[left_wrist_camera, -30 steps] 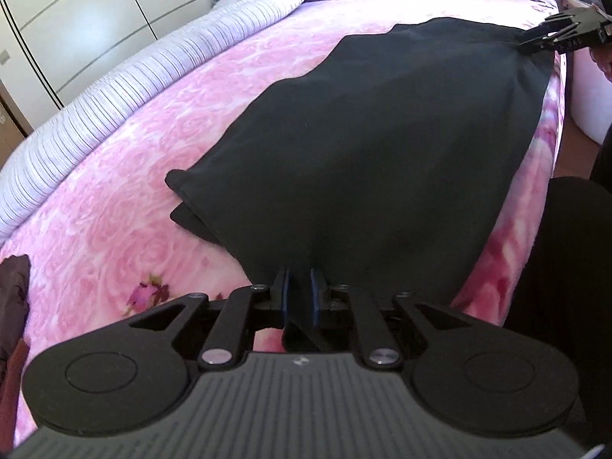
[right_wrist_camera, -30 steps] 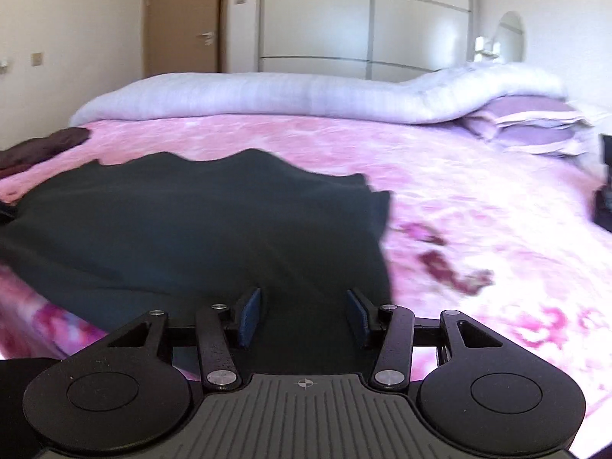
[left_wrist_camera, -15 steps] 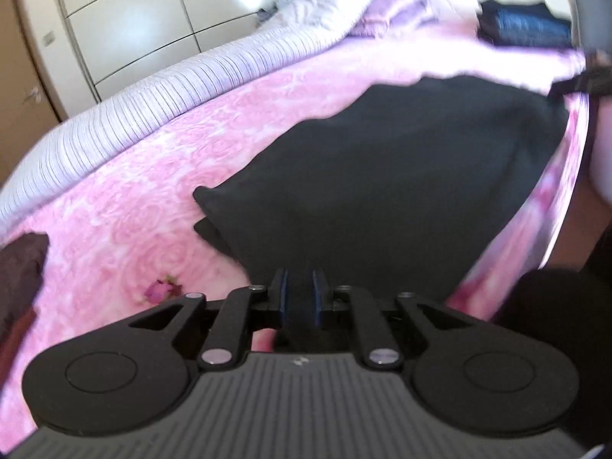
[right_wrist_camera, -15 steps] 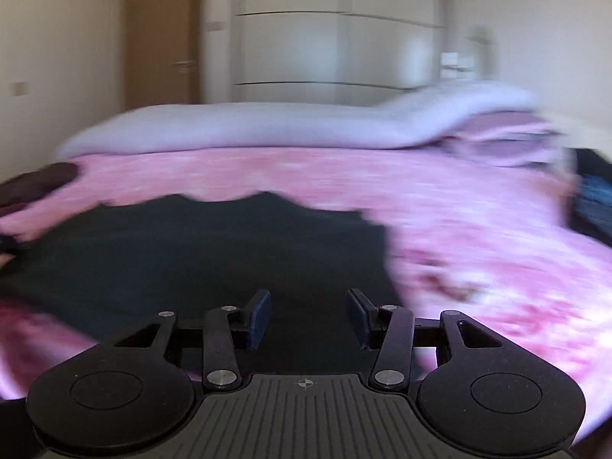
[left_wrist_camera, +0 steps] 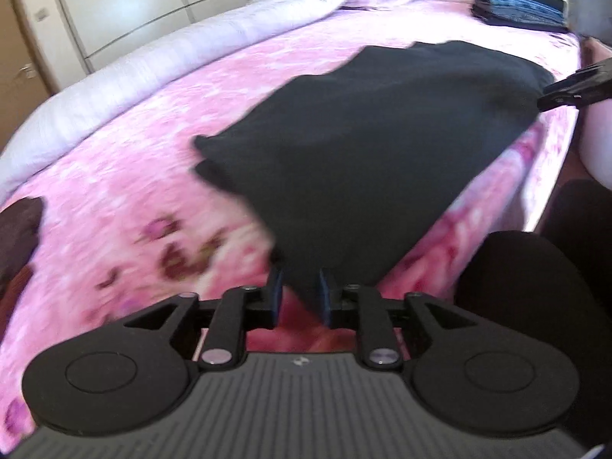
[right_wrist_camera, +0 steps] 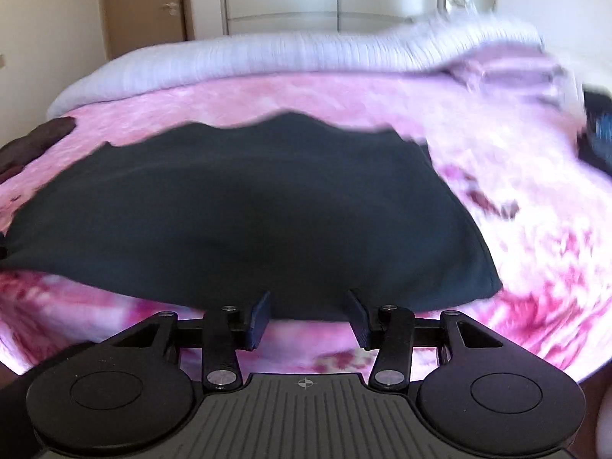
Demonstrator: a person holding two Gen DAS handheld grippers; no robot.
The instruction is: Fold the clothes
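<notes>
The black garment point(left_wrist_camera: 382, 145) lies flat along the near edge of the bed point(left_wrist_camera: 153, 145), probably so both ends are reachable. Left claw point(left_wrist_camera: 297, 293) has just been opening, corner between its pads but released. Right claw point(right_wrist_camera: 306, 315) gapes empty over the hem

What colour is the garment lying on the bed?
Black garment; right wrist view shows it best.

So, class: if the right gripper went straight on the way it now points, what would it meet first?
Most likely the black garment. The right gripper stands open, angled down toward the near edge of the cloth, which lies flat on the pink bedspread. Nothing else shows between them, though blur leaves depth uncertain.
</notes>
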